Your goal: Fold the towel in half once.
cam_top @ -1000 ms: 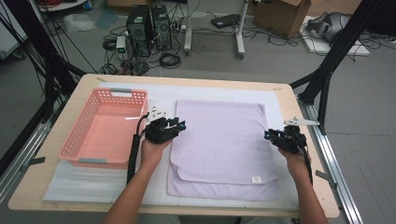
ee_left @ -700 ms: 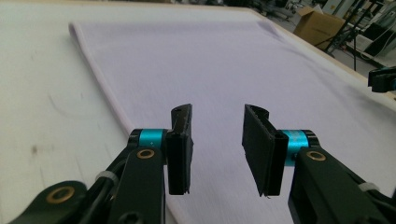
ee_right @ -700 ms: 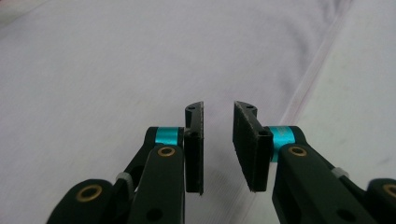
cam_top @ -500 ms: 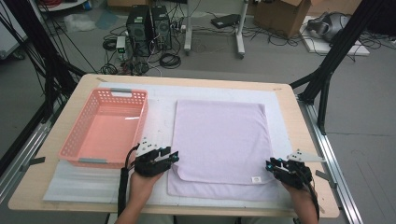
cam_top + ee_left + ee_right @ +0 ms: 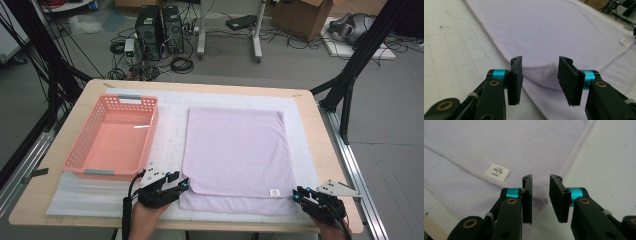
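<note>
A lilac towel (image 5: 235, 150) lies flat on the white mat, its upper layer ending short of the lower one at the near edge. A small white label (image 5: 274, 192) sits by its near right corner. My left gripper (image 5: 181, 184) is low at the towel's near left corner. In the left gripper view its jaws (image 5: 541, 60) have just been opening; the rounded towel corner (image 5: 544, 72) lies between them, untouched. My right gripper (image 5: 298, 196) is at the near right corner. Its jaws (image 5: 541, 177) stand open over the towel's hem (image 5: 539, 195), close to the label (image 5: 497, 172).
A pink plastic basket (image 5: 150, 132) stands empty on the mat to the left of the towel, just beyond my left gripper. The wooden table edge (image 5: 200, 225) runs right under both hands. Black frame poles and cables surround the table.
Both hands have drawn back from the towel's mid sides to its two near corners and sunk a little. The towel and the basket have not moved.
</note>
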`<state>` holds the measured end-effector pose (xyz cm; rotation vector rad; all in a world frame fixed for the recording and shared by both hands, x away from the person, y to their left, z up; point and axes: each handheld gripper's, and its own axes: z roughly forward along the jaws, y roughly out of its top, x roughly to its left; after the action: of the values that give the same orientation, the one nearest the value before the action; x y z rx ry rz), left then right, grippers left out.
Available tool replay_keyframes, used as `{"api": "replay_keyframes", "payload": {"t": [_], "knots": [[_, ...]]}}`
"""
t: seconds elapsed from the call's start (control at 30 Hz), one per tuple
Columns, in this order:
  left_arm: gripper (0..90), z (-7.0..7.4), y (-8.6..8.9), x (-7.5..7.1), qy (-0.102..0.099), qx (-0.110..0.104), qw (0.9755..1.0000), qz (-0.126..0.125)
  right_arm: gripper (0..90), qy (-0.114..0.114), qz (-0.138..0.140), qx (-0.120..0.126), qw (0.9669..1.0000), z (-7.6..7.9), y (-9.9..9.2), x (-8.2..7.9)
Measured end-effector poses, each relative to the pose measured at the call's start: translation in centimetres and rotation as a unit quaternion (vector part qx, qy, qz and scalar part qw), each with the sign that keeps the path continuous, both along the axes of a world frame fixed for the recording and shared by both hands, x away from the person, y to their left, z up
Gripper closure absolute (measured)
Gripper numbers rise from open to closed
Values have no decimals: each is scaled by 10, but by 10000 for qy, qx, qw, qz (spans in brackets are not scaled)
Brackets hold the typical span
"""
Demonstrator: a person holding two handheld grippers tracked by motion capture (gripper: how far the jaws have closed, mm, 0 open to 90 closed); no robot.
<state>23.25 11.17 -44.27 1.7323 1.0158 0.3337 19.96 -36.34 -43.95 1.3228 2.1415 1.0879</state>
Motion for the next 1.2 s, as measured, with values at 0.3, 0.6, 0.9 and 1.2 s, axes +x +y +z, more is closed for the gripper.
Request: {"api": "replay_keyframes", "payload": {"t": [0.3,0.6,0.9,1.2], "knots": [[505,-7,-16,8,306,263,9992,-15,711,174,-96,43,9998,-5,-4,-1],[864,-10,-19,4,274,436,9987,-49,845,247,36,-68,9997,-8,-3,0],[863,-5,-10,-3,76,34,10000,1,858,175,41,-30,9998,-4,-5,-2],[876,-2,-4,-18,-31,-144,9999,43,873,59,84,70,9999,4,-7,-12]]}}
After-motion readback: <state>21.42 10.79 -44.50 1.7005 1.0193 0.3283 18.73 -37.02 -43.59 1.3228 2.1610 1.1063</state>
